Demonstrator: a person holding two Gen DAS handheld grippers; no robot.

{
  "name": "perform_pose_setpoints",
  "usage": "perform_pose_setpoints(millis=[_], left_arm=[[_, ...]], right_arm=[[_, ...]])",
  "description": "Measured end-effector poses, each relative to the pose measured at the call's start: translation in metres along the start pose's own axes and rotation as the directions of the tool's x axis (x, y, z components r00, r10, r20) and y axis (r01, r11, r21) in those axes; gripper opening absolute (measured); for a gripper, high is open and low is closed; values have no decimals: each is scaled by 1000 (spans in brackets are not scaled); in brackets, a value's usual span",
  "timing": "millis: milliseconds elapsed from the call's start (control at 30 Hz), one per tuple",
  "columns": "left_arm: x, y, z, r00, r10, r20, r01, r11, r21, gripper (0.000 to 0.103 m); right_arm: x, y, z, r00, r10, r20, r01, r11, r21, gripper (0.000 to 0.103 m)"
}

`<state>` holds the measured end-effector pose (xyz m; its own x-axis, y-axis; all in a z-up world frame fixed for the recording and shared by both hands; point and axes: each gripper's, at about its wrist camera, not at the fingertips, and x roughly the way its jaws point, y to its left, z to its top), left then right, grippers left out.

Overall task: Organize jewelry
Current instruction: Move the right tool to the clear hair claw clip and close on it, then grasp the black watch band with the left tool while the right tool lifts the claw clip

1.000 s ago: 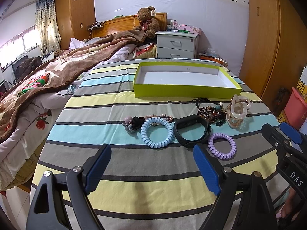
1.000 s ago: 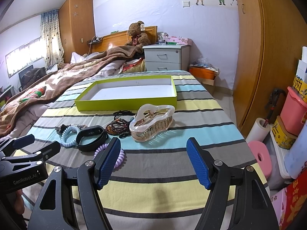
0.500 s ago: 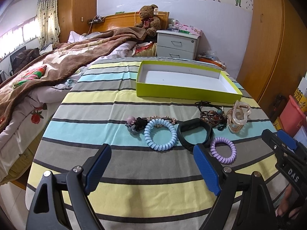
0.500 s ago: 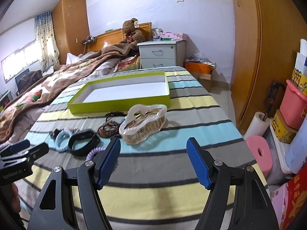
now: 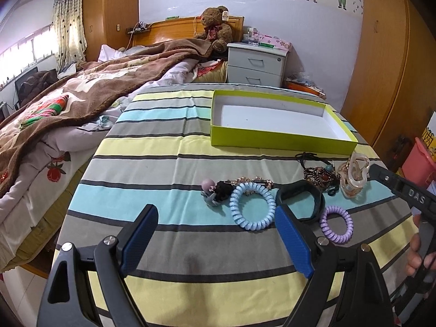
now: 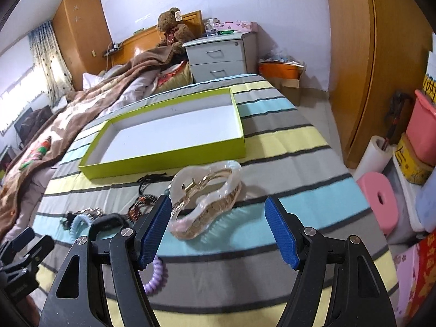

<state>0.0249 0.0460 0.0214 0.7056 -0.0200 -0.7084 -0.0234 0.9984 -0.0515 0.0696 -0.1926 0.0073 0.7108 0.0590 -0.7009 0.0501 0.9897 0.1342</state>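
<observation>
An empty lime-green tray (image 5: 280,138) (image 6: 169,156) lies on the striped tablecloth. In front of it sit a blue coil hair tie (image 5: 252,206), a black band (image 5: 299,200), a purple coil tie (image 5: 336,224) (image 6: 156,279), a beaded bracelet (image 5: 317,175), a pink-and-black hair clip (image 5: 215,189) and a clear claw clip (image 5: 353,175) (image 6: 207,188). My left gripper (image 5: 218,238) is open, near the blue tie. My right gripper (image 6: 218,231) is open, just before the claw clip, which sits between and beyond its fingers.
A bed with a brown blanket (image 5: 81,92) adjoins the table on the left. A white nightstand (image 5: 257,64) and teddy bear (image 5: 216,28) stand behind. Wardrobe doors (image 6: 381,54), pink bins (image 6: 425,125) and a pink stool (image 6: 378,199) fill the right side.
The right gripper has moved forward and tilted toward the claw clip, which now looms larger between its fingers. The left gripper shifted slightly left; the objects have not moved.
</observation>
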Motion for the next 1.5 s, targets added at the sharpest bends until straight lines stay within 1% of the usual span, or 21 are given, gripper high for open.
perform_pose_setpoints(millis=[133, 200, 233, 333, 367, 467, 567, 667, 733, 800, 867, 900, 1000, 1167, 1200, 1233, 1267, 1300, 1333, 1400, 1500], left_arm=[[6, 10, 2, 1000, 1, -14, -2, 1000, -20, 89], [8, 16, 3, 1000, -6, -23, 5, 999, -31, 89], [9, 18, 3, 1000, -8, -25, 7, 999, -38, 89], [13, 24, 5, 999, -2, -32, 1, 999, -49, 89], [14, 25, 6, 999, -1, -34, 0, 999, -51, 89], [17, 29, 6, 999, -2, -45, 0, 998, -60, 89], [21, 30, 6, 998, -19, -58, 16, 998, -62, 89], [23, 31, 6, 997, -46, -67, 41, 997, -71, 89], [25, 30, 7, 994, -74, -77, 69, 995, -77, 89], [25, 27, 7, 991, -99, -86, 92, 993, -77, 88], [26, 23, 8, 989, -116, -95, 109, 991, -73, 87], [26, 23, 8, 988, -122, -98, 115, 991, -72, 86], [25, 20, 9, 984, -141, -106, 133, 988, -80, 86], [25, 15, 10, 980, -154, -125, 146, 987, -66, 86], [25, 14, 10, 980, -154, -127, 147, 987, -62, 85], [25, 13, 10, 980, -150, -133, 144, 988, -54, 85], [26, 12, 10, 980, -146, -137, 141, 989, -47, 85], [25, 11, 10, 980, -148, -136, 143, 989, -44, 84], [25, 11, 11, 979, -151, -137, 147, 988, -41, 84], [24, 9, 12, 979, -152, -136, 148, 988, -38, 84], [25, 6, 14, 979, -150, -137, 147, 989, -29, 84]], right_arm=[[10, 4, 5, 1000, -15, -27, 15, 1000, -8, 68], [17, 5, 6, 998, -31, -57, 30, 999, -23, 63], [20, 4, 5, 996, -39, -75, 37, 999, -25, 56], [22, -1, 5, 995, -44, -89, 42, 999, -27, 52], [20, -3, 4, 995, -51, -87, 48, 998, -34, 48], [17, -12, 6, 992, -81, -95, 75, 995, -63, 45], [16, -22, 8, 987, -119, -104, 109, 990, -92, 41], [17, -26, 11, 982, -149, -116, 134, 982, -132, 41], [17, -25, 12, 984, -128, -120, 110, 983, -150, 41], [18, -23, 13, 989, -54, -136, 34, 988, -151, 41], [22, -22, 12, 987, 3, -162, -23, 992, -122, 41], [25, -21, 13, 985, 14, -172, -33, 994, -104, 41], [34, -19, 11, 981, 6, -192, -21, 997, -72, 41], [36, -16, 10, 984, -16, -178, 5, 998, -67, 41], [36, -17, 10, 985, -16, -173, 4, 998, -70, 40], [36, -17, 10, 986, -15, -168, 3, 997, -75, 31], [36, -16, 10, 986, -18, -165, 4, 996, -84, 20], [35, -15, 10, 987, -25, -161, 10, 995, -97, 15], [34, -14, 9, 987, -38, -157, 20, 993, -115, 12], [33, -13, 9, 987, -47, -151, 24, 989, -148, 12], [30, -13, 7, 989, -38, -145, 14, 987, -163, 12]])
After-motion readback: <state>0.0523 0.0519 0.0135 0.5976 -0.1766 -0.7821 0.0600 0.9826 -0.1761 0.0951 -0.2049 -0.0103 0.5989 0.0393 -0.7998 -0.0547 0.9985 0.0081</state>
